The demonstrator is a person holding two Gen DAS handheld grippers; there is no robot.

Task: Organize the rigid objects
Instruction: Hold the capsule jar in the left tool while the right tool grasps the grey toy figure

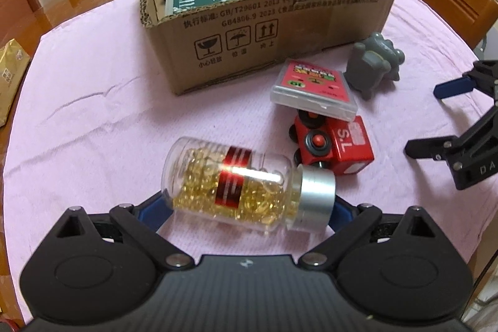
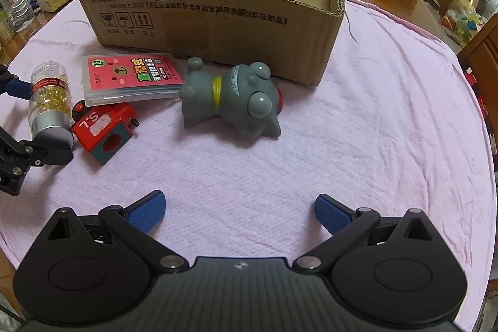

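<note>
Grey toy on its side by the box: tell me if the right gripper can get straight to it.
Probably yes. The right gripper is open and empty, and only bare pink cloth lies between it and the grey toy. The card case and box sit beside and behind it.

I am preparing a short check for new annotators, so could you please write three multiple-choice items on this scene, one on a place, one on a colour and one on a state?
1. Where does the pink card case lie?
A. inside the cardboard box
B. on the pink cloth, one edge propped on the red toy train
C. under the grey toy

2. What colour is the capsule bottle's cap?
A. silver
B. green
C. black

3. How does the right gripper stand?
A. shut on the grey toy
B. shut on nothing
C. open and empty

Answers:
1 B: the case rests outside the cardboard box, its edge on the red toy train.
2 A: the capsule bottle between the left gripper's fingers ends in a silver cap.
3 C: the right gripper has its fingers wide apart, short of the grey toy.
</note>
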